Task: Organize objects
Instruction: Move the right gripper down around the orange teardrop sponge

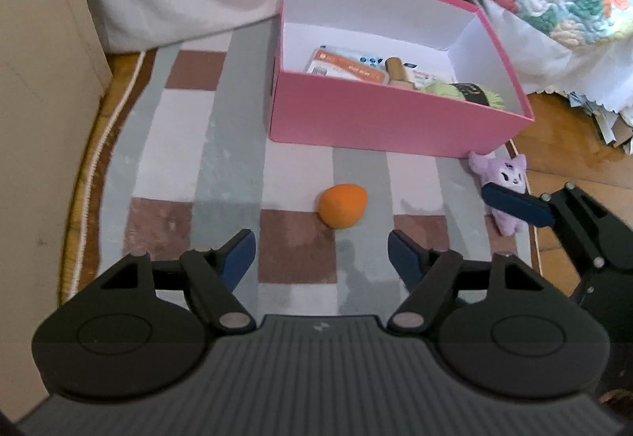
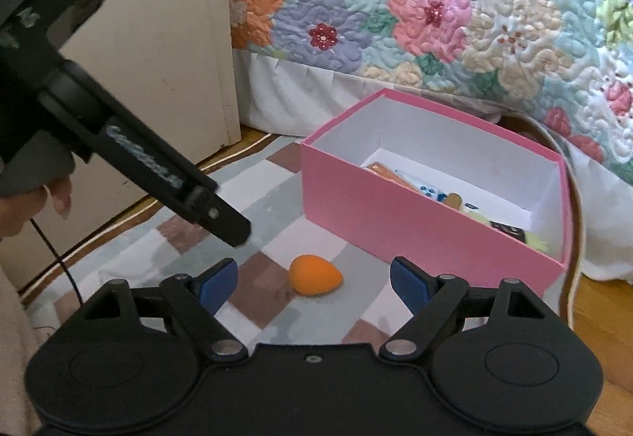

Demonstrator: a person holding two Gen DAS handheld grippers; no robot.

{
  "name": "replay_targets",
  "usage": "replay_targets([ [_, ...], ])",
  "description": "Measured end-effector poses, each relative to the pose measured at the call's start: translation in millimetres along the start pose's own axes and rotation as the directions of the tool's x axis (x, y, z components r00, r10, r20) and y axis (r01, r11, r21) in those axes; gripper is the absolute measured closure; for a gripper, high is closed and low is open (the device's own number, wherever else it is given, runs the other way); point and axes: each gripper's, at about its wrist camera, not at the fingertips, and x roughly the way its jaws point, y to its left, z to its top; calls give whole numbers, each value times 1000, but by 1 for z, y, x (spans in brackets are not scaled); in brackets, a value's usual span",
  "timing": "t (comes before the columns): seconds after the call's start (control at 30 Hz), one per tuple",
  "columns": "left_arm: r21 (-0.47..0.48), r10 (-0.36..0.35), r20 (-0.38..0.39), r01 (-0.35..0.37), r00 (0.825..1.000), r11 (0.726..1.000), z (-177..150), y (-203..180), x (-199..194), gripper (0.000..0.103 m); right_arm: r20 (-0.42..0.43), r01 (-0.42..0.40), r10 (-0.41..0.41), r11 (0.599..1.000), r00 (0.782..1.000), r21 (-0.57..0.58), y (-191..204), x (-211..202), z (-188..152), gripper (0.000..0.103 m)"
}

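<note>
Pink box point(image 1: 379, 123) part-filled; orange sponge point(image 1: 342, 211) and purple plush point(image 1: 504, 190) remain on the rug point(image 1: 178, 167). Left gripper point(image 1: 321, 254) and right gripper point(image 2: 314, 283): fingers apart, empty.

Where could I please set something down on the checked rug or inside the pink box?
Bare checked rug lies left of the pink cardboard box. The box's far half is free; packets crowd its near wall. The orange egg-shaped sponge and purple plush cat occupy the front.

checkered rug point(image 1: 174, 143) on the wood floor point(image 1: 573, 167), holding 1 pink box point(image 1: 379, 123), orange sponge point(image 1: 342, 210), purple plush point(image 1: 504, 179)
</note>
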Motion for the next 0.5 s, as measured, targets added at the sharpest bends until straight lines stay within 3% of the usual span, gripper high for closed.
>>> replay_targets([
  [0.17, -11, -38, 41, 38, 998, 999, -2, 9, 28, 34, -16, 8, -7, 1000, 1000, 16, -5, 36, -11, 16],
  [0.37, -14, -146, 102, 148, 984, 989, -7, 19, 47, 44, -59, -26, 29, 998, 998, 58, -13, 76, -18, 16],
  [0.5, 25, -153, 122, 151, 981, 988, -10, 17, 54, 47, -70, -56, 60, 996, 996, 63, -14, 94, -24, 18],
])
